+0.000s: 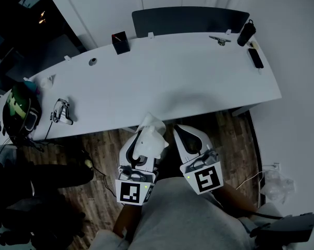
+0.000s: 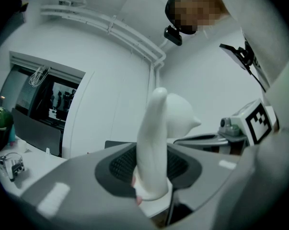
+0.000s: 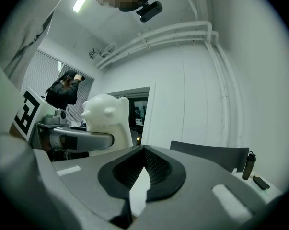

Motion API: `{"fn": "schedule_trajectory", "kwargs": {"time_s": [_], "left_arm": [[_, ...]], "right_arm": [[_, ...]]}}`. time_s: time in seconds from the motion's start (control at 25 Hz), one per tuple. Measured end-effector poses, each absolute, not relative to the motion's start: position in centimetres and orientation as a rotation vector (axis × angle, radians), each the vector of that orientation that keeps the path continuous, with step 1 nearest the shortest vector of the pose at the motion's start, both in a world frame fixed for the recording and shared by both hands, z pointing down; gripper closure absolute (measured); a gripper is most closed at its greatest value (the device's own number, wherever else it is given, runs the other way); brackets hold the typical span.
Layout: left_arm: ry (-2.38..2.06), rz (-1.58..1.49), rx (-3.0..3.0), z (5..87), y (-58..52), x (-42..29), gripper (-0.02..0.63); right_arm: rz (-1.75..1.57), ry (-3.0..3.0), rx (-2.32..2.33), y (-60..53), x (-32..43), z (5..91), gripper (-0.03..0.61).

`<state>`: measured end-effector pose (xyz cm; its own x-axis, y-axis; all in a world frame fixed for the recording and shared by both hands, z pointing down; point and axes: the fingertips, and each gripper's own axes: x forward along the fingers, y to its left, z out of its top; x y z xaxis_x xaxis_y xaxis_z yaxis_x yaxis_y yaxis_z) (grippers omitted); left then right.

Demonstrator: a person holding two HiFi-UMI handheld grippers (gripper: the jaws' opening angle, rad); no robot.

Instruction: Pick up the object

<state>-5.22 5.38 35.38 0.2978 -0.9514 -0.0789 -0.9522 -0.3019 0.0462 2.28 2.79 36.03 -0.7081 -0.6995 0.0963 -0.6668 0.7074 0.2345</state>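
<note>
A white bear-shaped figure (image 1: 150, 133) is held off the table, just in front of its near edge. My left gripper (image 1: 146, 145) is shut on it; in the left gripper view the figure (image 2: 155, 143) stands upright between the grey jaws of that gripper (image 2: 151, 176). The right gripper view shows the bear's head and muzzle (image 3: 105, 115) above a left jaw. My right gripper (image 1: 184, 134) hovers beside it to the right, shut with nothing in it; its dark pads (image 3: 156, 169) meet in the right gripper view.
The white curved table (image 1: 198, 82) carries a black box (image 1: 120, 42), a black bottle (image 1: 246, 33), a flat dark device (image 1: 255, 58), a metal tool (image 1: 62, 112) and a green helmet (image 1: 19, 105). A dark chair back (image 1: 190, 20) stands behind it. Another person (image 3: 65, 87) stands far off.
</note>
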Motion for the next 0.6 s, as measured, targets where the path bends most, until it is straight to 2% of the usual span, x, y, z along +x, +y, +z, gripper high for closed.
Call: {"fn": "schedule_trajectory", "kwargs": {"time_s": [0.6], "left_arm": [[1.821, 0.135, -2.537, 35.2, 4.8, -3.9, 0.476]], "right_arm": [[-0.267, -2.775, 1.161, 2.4, 3.1, 35.5, 0.577]]}}
